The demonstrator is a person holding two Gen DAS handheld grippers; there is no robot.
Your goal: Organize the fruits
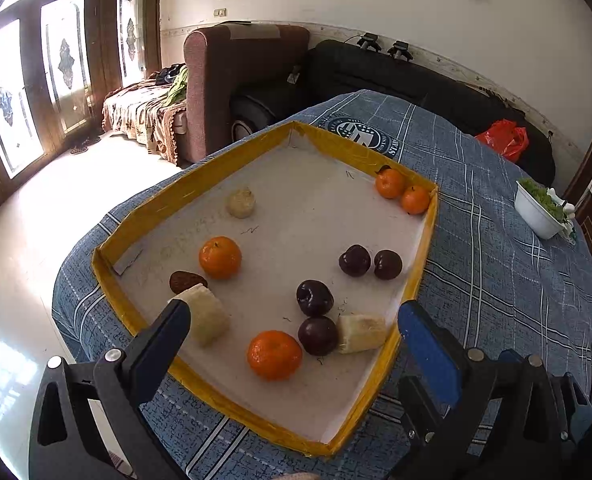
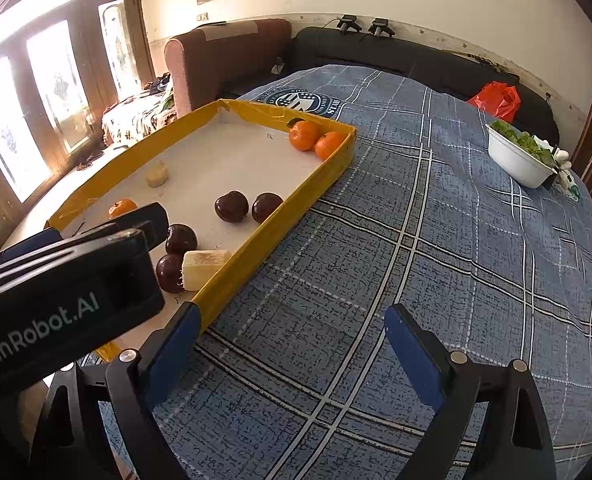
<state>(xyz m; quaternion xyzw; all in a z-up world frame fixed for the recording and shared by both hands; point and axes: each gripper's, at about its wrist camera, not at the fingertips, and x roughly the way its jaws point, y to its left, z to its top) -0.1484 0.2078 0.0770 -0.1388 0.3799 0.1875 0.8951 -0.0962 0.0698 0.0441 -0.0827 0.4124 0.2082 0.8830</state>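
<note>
A yellow-rimmed tray (image 1: pixel 422 276) (image 2: pixel 279 222) lies on the blue plaid cloth. Two oranges (image 1: pixel 402 190) (image 2: pixel 316 138) sit in its far right corner, one orange (image 1: pixel 219 257) at mid-left and another (image 1: pixel 274 355) near the front. Several dark plums (image 1: pixel 370 262) (image 2: pixel 247 206) lie right of centre. Pale fruit chunks (image 1: pixel 362 332) (image 2: pixel 203 268) rest near the front, one more (image 1: pixel 240 202) farther back. My left gripper (image 1: pixel 296 322) hangs open above the tray's near end. My right gripper (image 2: pixel 291 330) is open over bare cloth, right of the tray.
A white bowl of greens (image 2: pixel 516 156) (image 1: pixel 540 210) stands at the table's far right. A red bag (image 2: pixel 496 98) lies on the dark sofa behind. A brown armchair (image 1: pixel 231 80) stands beyond the table edge. A brown flat piece (image 1: pixel 187 280) lies in the tray's left.
</note>
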